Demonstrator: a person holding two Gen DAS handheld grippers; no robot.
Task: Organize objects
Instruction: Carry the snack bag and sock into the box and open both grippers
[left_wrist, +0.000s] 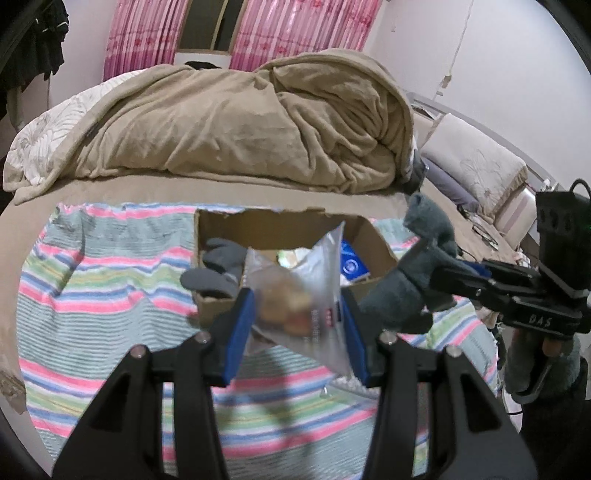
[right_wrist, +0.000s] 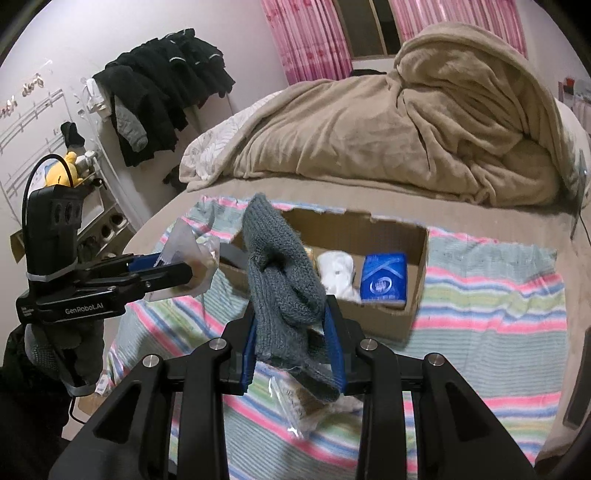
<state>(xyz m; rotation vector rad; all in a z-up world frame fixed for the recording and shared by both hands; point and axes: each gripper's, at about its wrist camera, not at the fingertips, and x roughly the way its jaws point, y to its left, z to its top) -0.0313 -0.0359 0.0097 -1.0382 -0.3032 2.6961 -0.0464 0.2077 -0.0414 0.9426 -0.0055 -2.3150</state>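
**Grey wool and clear plastic on the way to the box**

Grey knitted wool fills the nearest part of the right wrist view: the right gripper (right_wrist: 291, 343) has its blue pads pressed tight on a thick, ribbed sock (right_wrist: 280, 280), which stands up soft and folded above the jaws. The left gripper (left_wrist: 295, 332) is closed only part way, around a clear, crinkly snack bag (left_wrist: 306, 295) with pale round pieces inside.

Below both tools lies a striped towel (left_wrist: 96, 295) in pink, green and blue, with one more small plastic packet (right_wrist: 295, 410) on it, just under the right gripper.

A little farther stands the open cardboard box (right_wrist: 417, 273), its back edge torn. Inside are a blue pack (right_wrist: 384, 277), something white and soft (right_wrist: 338, 273), and a dark grey glove (left_wrist: 218, 273) hanging over its wall.

The step in hand looks like carrying both things to the box. The next move probably needs each gripper above a free place inside before it opens.

Behind, a beige fleece blanket (left_wrist: 258, 122) is heaped on the bed.
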